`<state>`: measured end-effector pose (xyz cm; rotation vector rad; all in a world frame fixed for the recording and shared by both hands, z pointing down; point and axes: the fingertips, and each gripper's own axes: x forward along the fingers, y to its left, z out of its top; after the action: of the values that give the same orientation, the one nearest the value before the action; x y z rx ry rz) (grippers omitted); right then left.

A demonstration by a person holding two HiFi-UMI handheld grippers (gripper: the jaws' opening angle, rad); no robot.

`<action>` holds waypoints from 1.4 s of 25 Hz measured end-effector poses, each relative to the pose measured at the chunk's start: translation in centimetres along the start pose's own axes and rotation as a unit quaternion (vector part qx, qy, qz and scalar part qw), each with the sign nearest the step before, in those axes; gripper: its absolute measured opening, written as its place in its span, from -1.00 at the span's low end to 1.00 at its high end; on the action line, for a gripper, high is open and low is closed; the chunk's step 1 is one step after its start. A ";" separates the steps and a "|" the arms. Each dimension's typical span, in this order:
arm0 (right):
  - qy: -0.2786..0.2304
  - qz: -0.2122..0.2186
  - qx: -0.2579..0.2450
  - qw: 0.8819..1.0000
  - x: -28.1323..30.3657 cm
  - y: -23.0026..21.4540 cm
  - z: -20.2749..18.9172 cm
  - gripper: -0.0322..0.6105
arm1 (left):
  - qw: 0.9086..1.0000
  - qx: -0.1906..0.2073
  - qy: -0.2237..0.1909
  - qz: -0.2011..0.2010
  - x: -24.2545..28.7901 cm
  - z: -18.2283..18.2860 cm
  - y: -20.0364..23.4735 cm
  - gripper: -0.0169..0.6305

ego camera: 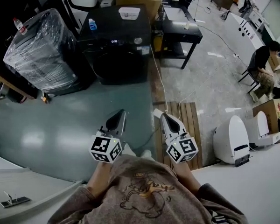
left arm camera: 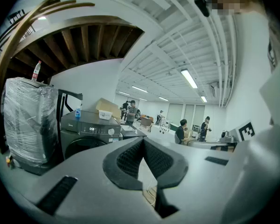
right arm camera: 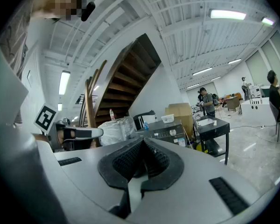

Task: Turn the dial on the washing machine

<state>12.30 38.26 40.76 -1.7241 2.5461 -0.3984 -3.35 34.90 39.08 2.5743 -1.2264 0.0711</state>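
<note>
Well short of the black front-loading washing machine [ego camera: 119,45], the left gripper [ego camera: 116,120] and right gripper [ego camera: 168,121] hang side by side, each with jaws clenched together on nothing. This looks like the approach step, with the dial not yet reached. The small round silver dial [ego camera: 138,40] sits on the machine's front panel near its right end. The next move likely calls for closing in on the machine and parting one gripper's jaws to fit around the dial.
</note>
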 end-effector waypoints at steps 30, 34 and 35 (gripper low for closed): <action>0.006 -0.034 0.001 0.999 26.8 -8.7 4.4 -0.89 | 0.998 0.010 0.005 -0.055 22.0 8.3 17.2 -0.97; 0.004 -0.051 0.004 0.999 30.5 -9.8 4.6 -0.89 | 0.998 0.013 0.007 -0.064 24.5 9.5 19.9 -0.97; 0.003 -0.054 0.004 0.999 31.4 -10.0 4.6 -0.89 | 0.998 0.015 0.008 -0.066 25.1 9.7 20.5 -0.97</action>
<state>10.22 5.09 42.06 -1.8664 2.4591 -0.4191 -3.85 1.08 38.84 2.6675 -1.0533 0.0831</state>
